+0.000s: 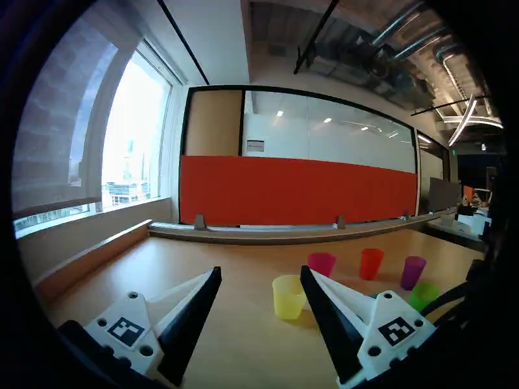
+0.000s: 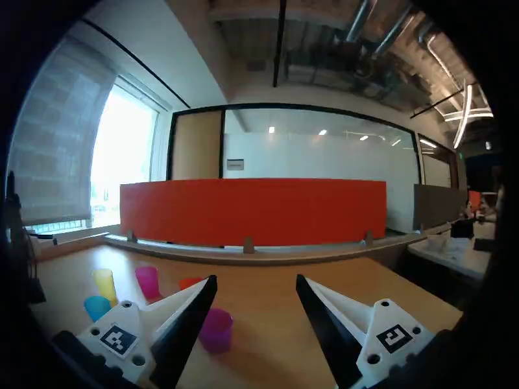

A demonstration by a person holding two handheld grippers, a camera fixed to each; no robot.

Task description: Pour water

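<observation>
While both grippers are hovering low over the table (image 1: pixel 253 343), neither is holding anything. The left gripper (image 1: pixel 259 271) is keeping its fingers spread wide, and the right gripper (image 2: pixel 256 279) is doing likewise.

In the left gripper view, the yellow cup (image 1: pixel 289 296) is standing upright ahead of the fingers, inside the gap between them but off centre. It is sitting close against the inner edge of the finger on the view's right side. Its long axis is running vertically, mouth upward, so a grasp from the side is looking feasible once the gripper is shifted slightly toward that side.

In the right gripper view, the purple cup (image 2: pixel 216 329) is standing upright just beside the finger on the view's left side, partly overlapped by it and outside the centre line. By judgement, each gripper is lying nearer to its own cup.

Farther back, the pink cup (image 1: pixel 321 263), red cup (image 1: pixel 371 263) and green cup (image 1: pixel 423 295) are standing apart from one another, and a blue cup (image 2: pixel 97 306) is standing at the left of the right gripper view. Whether any cup is containing water cannot be told.

The table is showing a smooth, pale wood surface. An orange partition (image 1: pixel 298 191) is running along its far edge, with a bright window (image 1: pixel 133 149) to one side.
</observation>
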